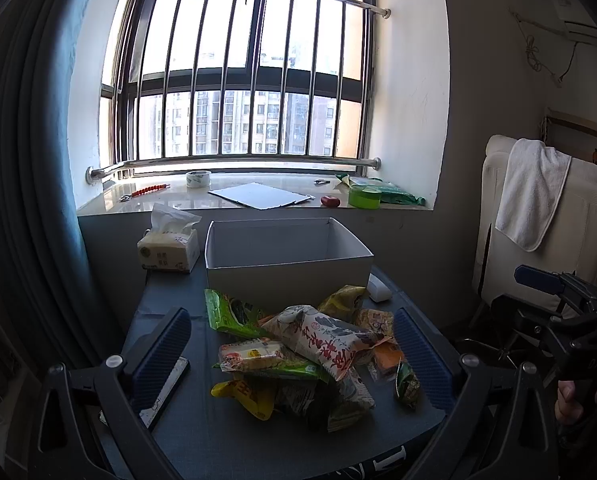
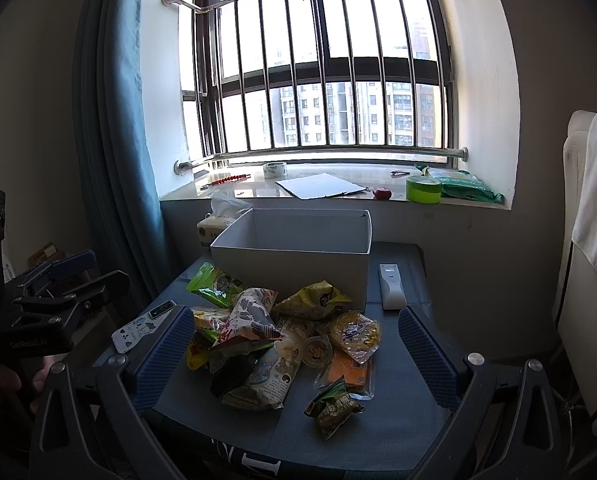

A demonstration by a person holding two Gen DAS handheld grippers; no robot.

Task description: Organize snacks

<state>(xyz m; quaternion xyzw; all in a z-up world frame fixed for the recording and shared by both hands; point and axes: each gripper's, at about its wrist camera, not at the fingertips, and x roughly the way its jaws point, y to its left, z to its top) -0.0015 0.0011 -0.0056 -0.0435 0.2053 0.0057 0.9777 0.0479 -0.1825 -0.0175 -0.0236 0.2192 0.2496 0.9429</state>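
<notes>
Low in the frame both the left gripper (image 1: pixel 292 354) and right gripper (image 2: pixel 294 354) hang spread and empty over the centre snack pile (image 1: pixel 310 352), so nothing seems packed yet; next, probably a pinch on one packet toward the empty white box (image 1: pixel 286 264) behind.

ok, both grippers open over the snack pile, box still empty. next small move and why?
Probably lower the right gripper onto the small green garlic-snack packet. It lies apart at the pile's near edge, so it is easy to pinch alone, and the white box behind the pile shows nothing inside. The left gripper also hangs open, holding nothing.
</notes>
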